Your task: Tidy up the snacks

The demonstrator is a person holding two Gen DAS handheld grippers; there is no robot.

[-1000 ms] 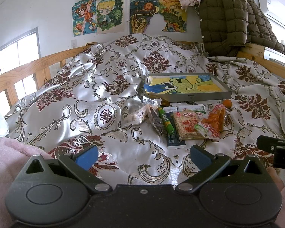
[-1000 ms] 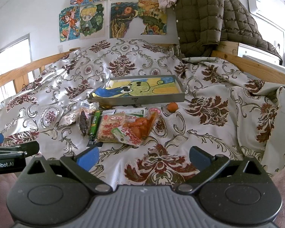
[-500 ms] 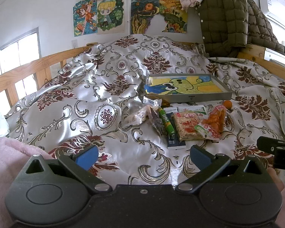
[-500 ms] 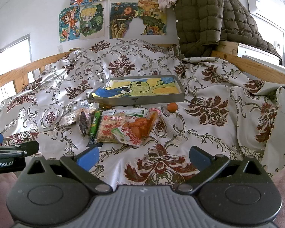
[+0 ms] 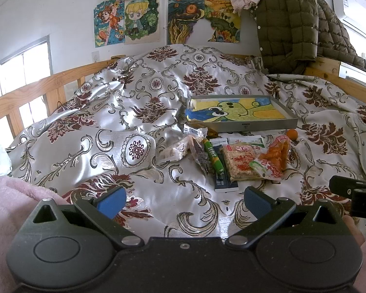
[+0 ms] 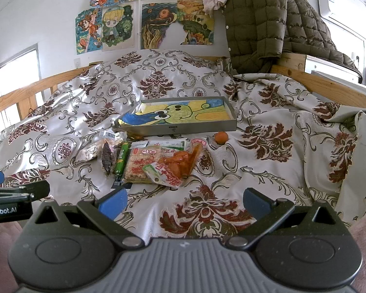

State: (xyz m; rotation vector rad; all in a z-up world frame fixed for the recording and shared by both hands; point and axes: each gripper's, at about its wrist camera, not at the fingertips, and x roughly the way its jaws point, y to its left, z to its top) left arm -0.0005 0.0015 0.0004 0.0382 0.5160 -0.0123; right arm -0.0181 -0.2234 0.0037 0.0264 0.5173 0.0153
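While nothing is held: both grippers wait.
Left gripper [image 5: 184, 199]: jaws apart.
Right gripper [image 6: 185, 199]: jaws apart.
Snack packets [image 6: 153, 163]: light, crinkly, slippery; pinch an edge.
Tray [image 6: 175, 129]: bed's middle.

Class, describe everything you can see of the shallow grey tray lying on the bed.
The shallow grey rectangular tray has low, metal-looking walls with a small dark mark on the front one. Its floor is covered by a bright drawing of a green cartoon creature on yellow and blue. It lies roughly flat on the patterned satin bedspread, just behind the heap of snack packets, holding no snacks. Neither pair of tongs touches it.
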